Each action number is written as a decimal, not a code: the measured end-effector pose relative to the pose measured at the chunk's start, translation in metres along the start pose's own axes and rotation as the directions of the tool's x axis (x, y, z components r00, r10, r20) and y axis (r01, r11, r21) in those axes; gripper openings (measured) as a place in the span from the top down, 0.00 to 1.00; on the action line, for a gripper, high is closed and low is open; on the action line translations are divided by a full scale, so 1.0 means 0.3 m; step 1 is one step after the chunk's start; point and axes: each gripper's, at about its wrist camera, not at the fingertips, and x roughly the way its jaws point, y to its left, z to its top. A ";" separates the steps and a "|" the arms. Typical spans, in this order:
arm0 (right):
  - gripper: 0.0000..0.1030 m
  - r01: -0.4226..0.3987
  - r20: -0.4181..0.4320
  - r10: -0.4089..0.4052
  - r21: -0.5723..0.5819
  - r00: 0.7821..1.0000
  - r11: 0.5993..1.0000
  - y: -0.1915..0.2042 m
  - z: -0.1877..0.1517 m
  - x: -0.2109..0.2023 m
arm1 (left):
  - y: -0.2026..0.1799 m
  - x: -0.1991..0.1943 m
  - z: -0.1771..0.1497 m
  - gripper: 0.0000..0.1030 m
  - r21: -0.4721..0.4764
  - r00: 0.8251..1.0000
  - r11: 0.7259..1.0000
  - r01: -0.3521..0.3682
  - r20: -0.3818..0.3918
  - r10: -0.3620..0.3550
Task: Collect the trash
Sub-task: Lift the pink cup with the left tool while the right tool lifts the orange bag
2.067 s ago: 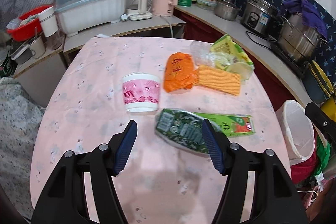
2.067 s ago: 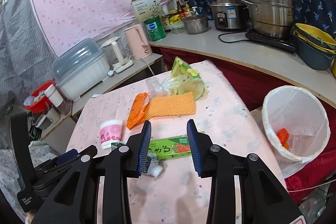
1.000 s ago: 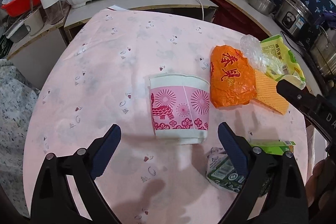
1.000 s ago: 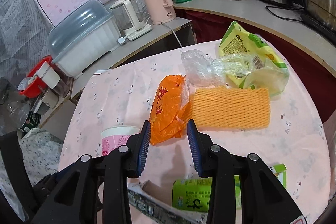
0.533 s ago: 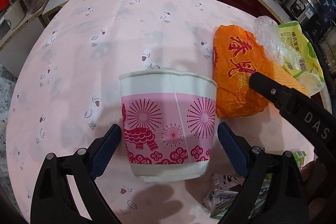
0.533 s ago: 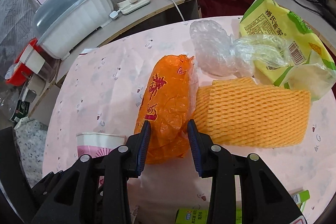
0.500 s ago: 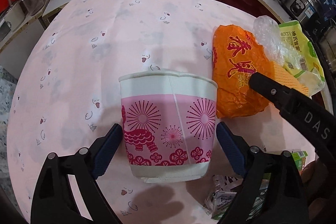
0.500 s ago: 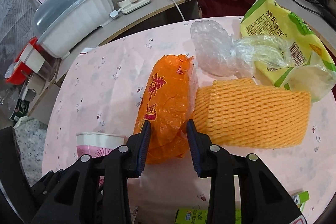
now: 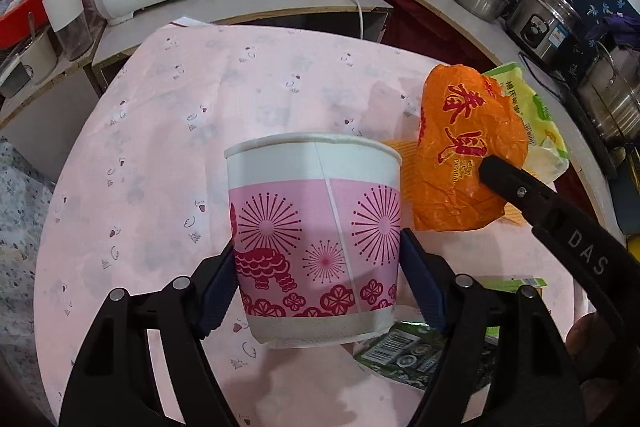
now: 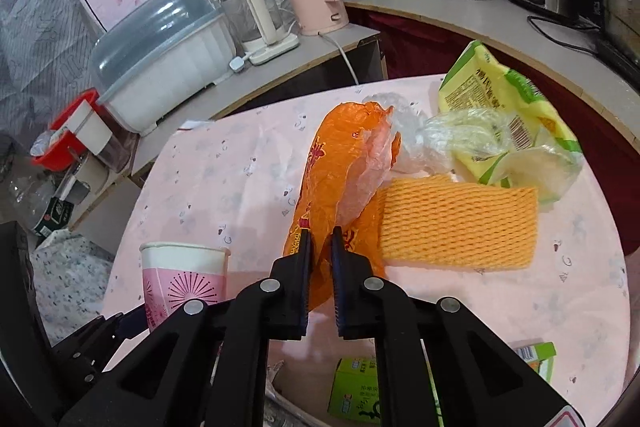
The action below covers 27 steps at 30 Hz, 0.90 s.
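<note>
Both claws closing at once now. Left claw closing in from its wide spread of a second ago, blue pads flush against both sides of the white paper cup with pink and red fireworks print; cup gripped low on its wall, base apparently just clear of the pink cloth-covered table. Right claw pinching down from half-open to a narrow slit, crumpled orange plastic bag with red characters caught between the pads, near end bunched and drawn up off the cloth. Meaning for the job: two pieces of trash secured in one go, ready to be carried off together. Left behind on the table: orange foam fruit net touching the bag's side, yellow-green snack packet and clear plastic wrap beyond it, green carton near the front edge. No bin in view right now.
</note>
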 end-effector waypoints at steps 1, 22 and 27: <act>0.91 0.000 0.017 0.000 0.005 1.000 1.000 -0.008 0.005 -0.032 | -0.012 -0.024 0.001 0.30 0.003 1.000 1.000 0.004 0.012 -0.004; 0.91 0.068 0.251 -0.115 0.190 0.961 0.979 -0.414 -0.130 -0.649 | -0.520 -0.371 -0.163 0.30 0.242 0.983 0.966 0.087 0.136 -0.122; 0.91 0.091 0.272 -0.158 0.246 0.949 0.965 -0.538 -0.195 -0.746 | -0.662 -0.397 -0.227 0.30 0.312 0.980 0.944 0.106 0.128 -0.152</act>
